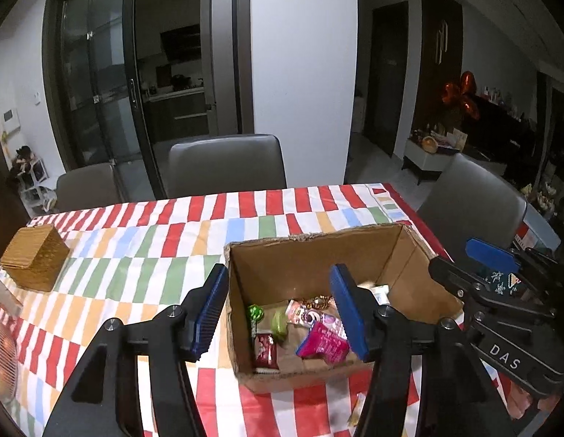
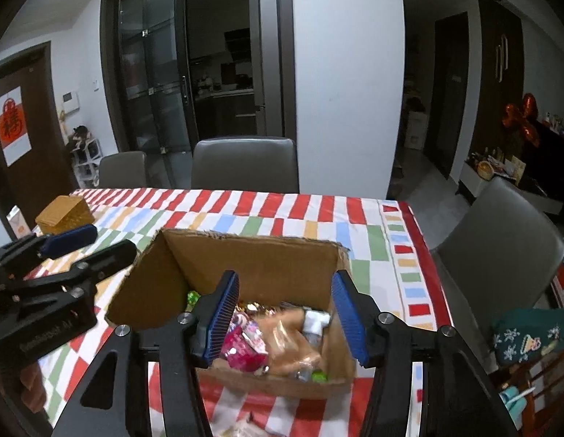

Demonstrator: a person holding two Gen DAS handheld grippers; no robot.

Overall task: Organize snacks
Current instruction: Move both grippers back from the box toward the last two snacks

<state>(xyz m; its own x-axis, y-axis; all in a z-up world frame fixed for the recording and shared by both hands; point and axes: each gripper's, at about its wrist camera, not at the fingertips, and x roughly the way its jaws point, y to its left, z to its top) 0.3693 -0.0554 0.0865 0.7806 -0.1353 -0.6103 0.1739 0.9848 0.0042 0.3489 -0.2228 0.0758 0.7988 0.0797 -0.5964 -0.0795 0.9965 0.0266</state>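
Note:
An open cardboard box (image 1: 300, 258) (image 2: 253, 255) stands on the striped tablecloth (image 1: 136, 240). Inside lie several snacks: a pink packet (image 1: 324, 340) (image 2: 242, 349), a green lollipop (image 1: 255, 314), a red wrapper (image 1: 264, 350) and a clear brownish bag (image 2: 289, 338), which looks blurred. My left gripper (image 1: 278, 313) is open above the box's left wall, one finger outside and one over the inside, with nothing between them. My right gripper (image 2: 285, 320) is open over the box's right half, above the snacks, with nothing between its pads. Each gripper shows in the other's view: right gripper (image 1: 475, 266), left gripper (image 2: 89, 247).
A woven wicker box (image 1: 34, 262) (image 2: 65, 215) sits at the table's far left. A dish of orange fruit (image 1: 2, 357) is at the left edge. Grey chairs (image 1: 227, 164) (image 2: 500, 240) stand behind and to the right. A loose wrapper (image 1: 356, 408) lies in front of the box.

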